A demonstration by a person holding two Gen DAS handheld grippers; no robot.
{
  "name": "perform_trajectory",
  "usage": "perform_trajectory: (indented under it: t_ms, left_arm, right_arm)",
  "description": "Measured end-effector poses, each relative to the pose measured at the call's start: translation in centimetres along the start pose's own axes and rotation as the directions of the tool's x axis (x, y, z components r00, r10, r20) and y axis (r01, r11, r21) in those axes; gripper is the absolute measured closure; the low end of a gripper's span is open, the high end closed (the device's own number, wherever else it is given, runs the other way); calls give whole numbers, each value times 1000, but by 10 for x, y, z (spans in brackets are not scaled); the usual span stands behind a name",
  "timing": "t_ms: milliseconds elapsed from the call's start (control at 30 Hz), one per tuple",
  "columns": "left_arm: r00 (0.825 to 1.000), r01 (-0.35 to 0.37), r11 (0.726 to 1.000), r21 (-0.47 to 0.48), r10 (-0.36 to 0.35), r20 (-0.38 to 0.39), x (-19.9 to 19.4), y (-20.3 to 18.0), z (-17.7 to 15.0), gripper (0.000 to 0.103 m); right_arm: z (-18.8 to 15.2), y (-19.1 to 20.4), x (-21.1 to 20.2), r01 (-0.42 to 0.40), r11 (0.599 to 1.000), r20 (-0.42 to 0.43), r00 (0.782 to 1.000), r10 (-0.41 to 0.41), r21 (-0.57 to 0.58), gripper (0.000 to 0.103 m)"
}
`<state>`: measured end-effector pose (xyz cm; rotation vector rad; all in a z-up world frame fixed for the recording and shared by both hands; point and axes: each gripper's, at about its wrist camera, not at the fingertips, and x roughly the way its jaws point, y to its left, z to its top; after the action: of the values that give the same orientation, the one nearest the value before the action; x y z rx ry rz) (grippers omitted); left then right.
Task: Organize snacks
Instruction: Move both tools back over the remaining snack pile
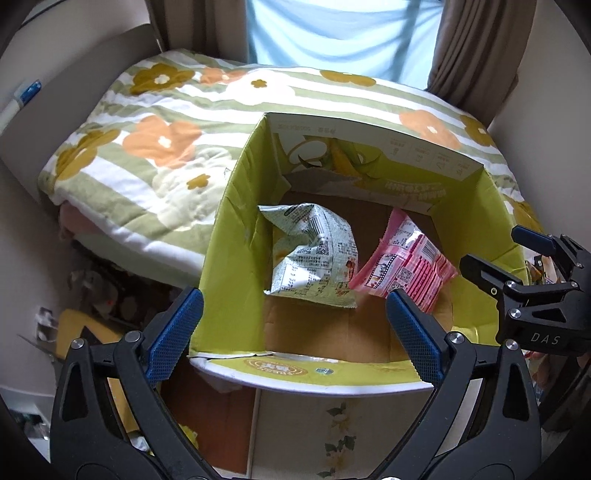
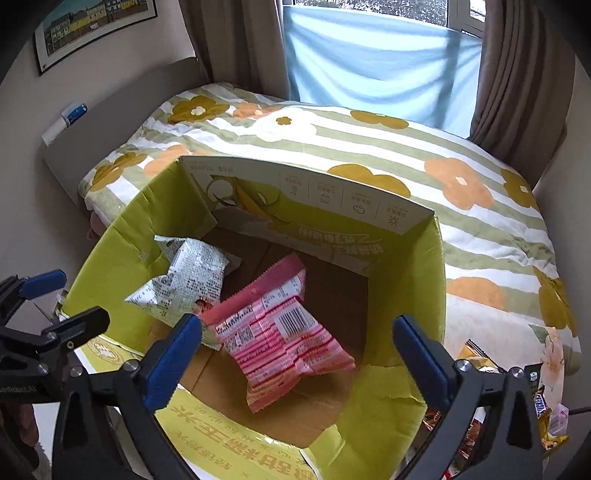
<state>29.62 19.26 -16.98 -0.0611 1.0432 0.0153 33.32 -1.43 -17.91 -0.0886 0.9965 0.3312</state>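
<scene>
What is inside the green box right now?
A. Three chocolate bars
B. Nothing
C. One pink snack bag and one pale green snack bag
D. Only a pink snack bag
C: a pink snack bag and a pale green snack bag lie side by side on the bottom of the green box.

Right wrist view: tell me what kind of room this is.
Most likely a bedroom: a bed under a green-striped floral quilt, brown curtains at a window, and a framed picture on the wall.
</scene>
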Motion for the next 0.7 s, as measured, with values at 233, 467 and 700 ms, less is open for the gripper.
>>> perform_trajectory:
  t_ms: [233, 467, 700]
  left_arm:
    - [999, -16, 999, 46, 14, 43, -20, -6, -4, 4]
    - [996, 54, 993, 109, -62, 66, -32, -29, -6, 4]
    - [975, 170, 970, 176, -191, 111, -55, -75, -11, 4]
  right_arm:
    - [-12, -6, -15, -34, 998, -29, 999, 36, 54, 0]
    - [-23, -13, -49, 25, 997, 25, 999, -27, 78, 0]
    - [-42, -36, -88, 82, 991, 66, 994, -89, 104, 0]
